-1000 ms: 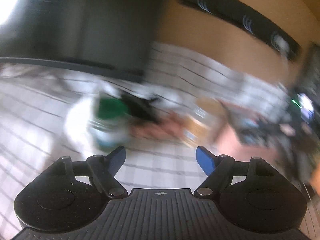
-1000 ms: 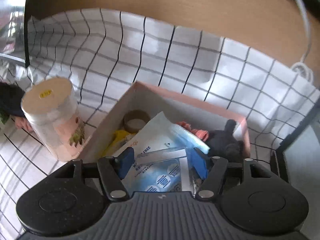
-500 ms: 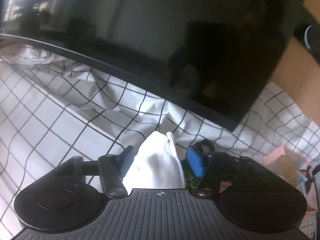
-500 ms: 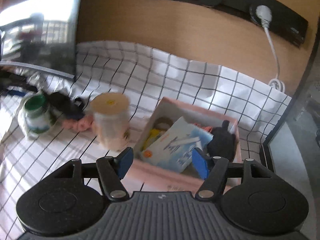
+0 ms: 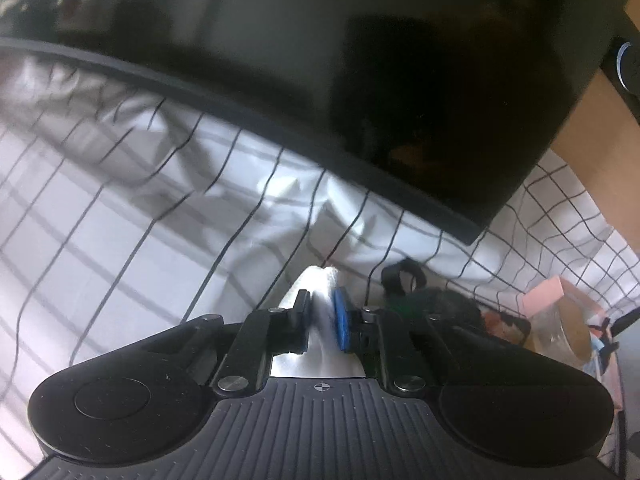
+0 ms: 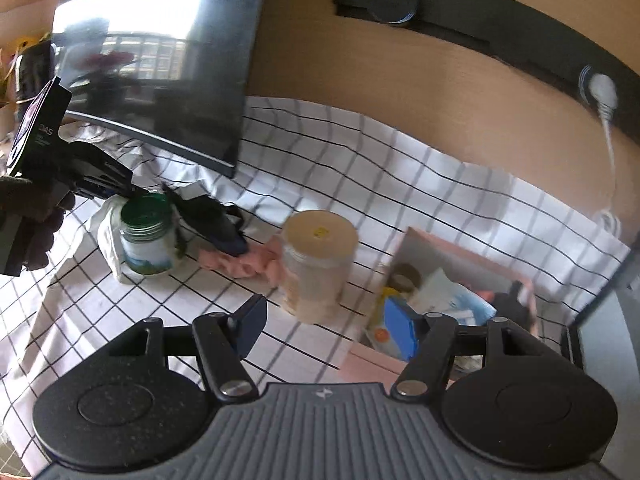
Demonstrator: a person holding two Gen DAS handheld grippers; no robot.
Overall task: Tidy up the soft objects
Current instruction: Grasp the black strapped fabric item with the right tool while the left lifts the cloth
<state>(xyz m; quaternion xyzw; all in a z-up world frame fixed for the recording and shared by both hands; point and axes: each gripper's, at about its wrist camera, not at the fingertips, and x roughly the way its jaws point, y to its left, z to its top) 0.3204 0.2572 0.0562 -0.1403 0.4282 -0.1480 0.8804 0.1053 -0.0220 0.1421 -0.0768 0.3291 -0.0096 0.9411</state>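
My left gripper (image 5: 322, 316) has its jaws closing, and the pads pinch a white cloth (image 5: 316, 278) lying on the checked tablecloth. In the right wrist view the same gripper (image 6: 110, 190), held by a gloved hand (image 6: 36, 220), reaches the white cloth (image 6: 108, 236) that lies around a green-lidded jar (image 6: 146, 232). A black soft item (image 6: 212, 220) and a pink soft item (image 6: 248, 260) lie beside that jar. My right gripper (image 6: 328, 316) hangs open above the table with nothing between its fingers. To its right stands a pink box (image 6: 460, 248) with packets and a dark soft item inside.
A tall jar with a beige lid (image 6: 316, 264) stands between the soft items and the box. A dark monitor (image 6: 160, 60) stands at the back left on the checked tablecloth (image 6: 360, 160). A second screen edge (image 6: 608, 320) borders the right side. A white cable (image 6: 608, 140) hangs on the wall.
My left gripper swung over to the white cloth and its jaws closed onto it. My right gripper drew back and up from the pink box, still open.
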